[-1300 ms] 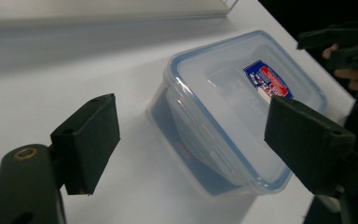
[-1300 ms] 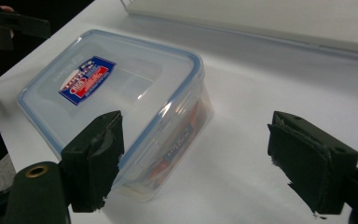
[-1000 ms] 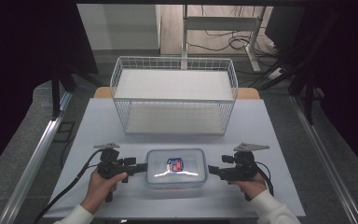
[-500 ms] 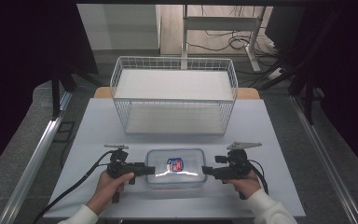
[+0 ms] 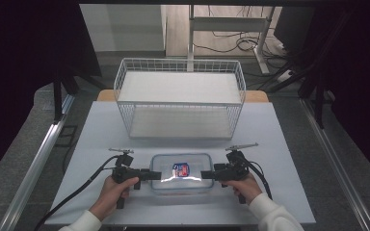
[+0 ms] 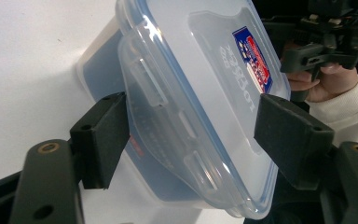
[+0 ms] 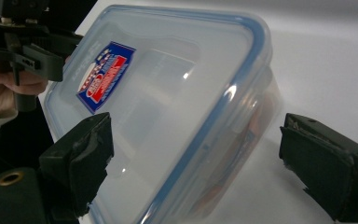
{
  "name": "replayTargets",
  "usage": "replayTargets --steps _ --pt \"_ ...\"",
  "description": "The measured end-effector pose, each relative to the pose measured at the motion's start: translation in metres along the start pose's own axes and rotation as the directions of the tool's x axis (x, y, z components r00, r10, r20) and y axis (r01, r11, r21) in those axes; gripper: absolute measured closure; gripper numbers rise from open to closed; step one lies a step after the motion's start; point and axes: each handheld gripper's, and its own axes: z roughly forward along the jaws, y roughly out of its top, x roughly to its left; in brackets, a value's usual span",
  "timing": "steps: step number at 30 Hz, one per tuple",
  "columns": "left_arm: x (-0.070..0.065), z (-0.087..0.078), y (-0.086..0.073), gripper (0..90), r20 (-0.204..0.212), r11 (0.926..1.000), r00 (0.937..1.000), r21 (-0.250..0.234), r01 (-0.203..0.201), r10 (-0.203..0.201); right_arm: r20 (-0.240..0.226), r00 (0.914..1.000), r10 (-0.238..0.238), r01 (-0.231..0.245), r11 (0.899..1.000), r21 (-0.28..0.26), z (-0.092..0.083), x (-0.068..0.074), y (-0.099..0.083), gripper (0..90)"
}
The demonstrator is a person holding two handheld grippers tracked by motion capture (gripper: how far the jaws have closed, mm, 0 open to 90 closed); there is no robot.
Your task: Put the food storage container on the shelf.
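The food container [image 5: 181, 172] is clear, glossy plastic with a smooth lid that catches highlights, a blue seal along its rim, and a printed glossy label [image 5: 182, 169]. The worktop [image 5: 101, 139] looks matt, smooth and pale. The basket [image 5: 180, 98] is white-coated wire. Each tool's pads [image 6: 103, 135] are matt black, the right tool's [image 7: 81, 156] rough-edged and worn.

A white table [image 5: 101, 144] carries a wire basket [image 5: 180, 98] behind a lidded plastic container [image 5: 180, 172].
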Motion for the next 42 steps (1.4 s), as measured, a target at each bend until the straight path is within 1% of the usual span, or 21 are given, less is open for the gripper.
replayTargets --steps 1,2,5,6,8,9,10,11,13,16,20,22,23,27,32,36,37,39,40,41,42 --pt "0.000 0.000 0.000 27.8 -0.003 1.0000 1.0000 0.001 0.000 0.000 -0.005 0.9998 0.019 -0.019 1.000 0.002 0.001 -0.001 0.000 11.0" --pt "0.000 0.000 0.000 28.8 -0.004 1.0000 1.0000 0.001 0.001 -0.001 -0.024 0.9990 0.038 -0.038 0.999 0.007 0.002 -0.001 0.000 13.5" --pt "0.000 -0.002 0.001 32.2 -0.006 1.0000 1.0000 0.000 0.005 -0.005 -0.048 0.9968 0.064 -0.063 0.998 0.012 0.002 -0.001 0.000 21.5" --pt "-0.001 -0.002 0.001 32.2 -0.007 1.0000 0.9999 -0.003 0.008 -0.008 -0.048 0.9968 0.064 -0.063 0.998 0.012 0.002 -0.001 0.000 21.5" --pt "-0.001 -0.003 0.001 34.3 -0.009 0.9999 0.9999 -0.009 0.012 -0.012 -0.058 0.9948 0.085 -0.084 0.996 0.021 0.001 0.000 0.000 24.4" --pt "-0.001 -0.003 0.001 35.8 -0.010 0.9998 0.9999 -0.012 0.014 -0.014 -0.059 0.9924 0.109 -0.107 0.994 0.027 -0.003 0.000 0.000 30.8" --pt "-0.001 -0.003 0.001 35.8 -0.011 0.9998 0.9998 -0.013 0.017 -0.017 -0.059 0.9924 0.109 -0.107 0.994 0.027 -0.003 0.000 0.000 30.8" --pt "-0.001 -0.004 0.001 36.2 -0.009 0.9996 0.9996 -0.015 0.026 -0.026 -0.060 0.9916 0.115 -0.113 0.993 0.023 -0.005 -0.001 0.000 34.2" --pt "-0.001 -0.004 0.001 38.0 -0.005 0.9992 0.9994 -0.019 0.035 -0.035 -0.066 0.9881 0.139 -0.137 0.990 0.029 -0.008 -0.002 0.000 36.8" --pt "-0.003 -0.006 0.001 41.8 -0.007 0.9988 0.9991 -0.026 0.041 -0.041 -0.081 0.9812 0.175 -0.174 0.984 0.019 -0.012 -0.003 -0.002 41.9" --pt "-0.007 -0.009 0.000 45.0 -0.010 0.9988 0.9994 -0.038 0.033 -0.033 -0.077 0.9813 0.176 -0.177 0.984 0.002 -0.015 0.000 -0.004 44.5" --pt "-0.011 -0.010 -0.002 45.8 -0.020 0.9987 0.9994 -0.043 0.028 -0.028 -0.077 0.9782 0.193 -0.194 0.981 -0.012 -0.017 0.002 -0.006 46.3" --pt "-0.012 -0.011 -0.002 46.7 -0.024 0.9987 0.9993 -0.044 0.026 -0.027 -0.077 0.9757 0.205 -0.207 0.978 -0.027 -0.019 0.004 -0.009 47.6" --pt "-0.018 -0.013 -0.005 47.5 -0.034 0.9982 0.9991 -0.055 0.024 -0.025 -0.070 0.9745 0.213 -0.216 0.976 -0.034 -0.022 0.008 -0.011 48.8" --pt "-0.022 -0.014 -0.006 48.1 -0.045 0.9984 0.9988 -0.054 0.018 -0.020 -0.064 0.9719 0.226 -0.229 0.973 -0.040 -0.025 0.013 -0.013 49.8" --pt "-0.025 -0.014 -0.006 48.5 -0.050 0.9982 0.9987 -0.059 0.011 -0.014 -0.062 0.9729 0.223 -0.226 0.973 -0.043 -0.026 0.014 -0.013 50.1" --pt "-0.025 -0.015 -0.006 48.5 -0.051 0.9982 0.9986 -0.059 0.010 -0.013 -0.058 0.9753 0.213 -0.216 0.975 -0.049 -0.027 0.014 -0.012 50.3" --pt "-0.026 -0.015 -0.005 48.6 -0.050 0.9981 0.9987 -0.060 0.008 -0.011 -0.057 0.9756 0.212 -0.215 0.975 -0.053 -0.028 0.015 -0.012 50.4" --pt "-0.026 -0.015 -0.004 48.7 -0.047 0.9982 0.9988 -0.060 0.007 -0.010 -0.050 0.9782 0.202 -0.205 0.977 -0.060 -0.029 0.017 -0.011 50.4" --pt "-0.026 -0.015 -0.004 48.7 -0.047 0.9982 0.9988 -0.060 0.007 -0.010 -0.050 0.9782 0.202 -0.205 0.977 -0.060 -0.029 0.017 -0.011 50.4" --pt "-0.026 -0.016 -0.004 48.7 -0.047 0.9981 0.9989 -0.062 0.005 -0.008 -0.047 0.9800 0.193 -0.196 0.978 -0.066 -0.030 0.018 -0.010 50.5"
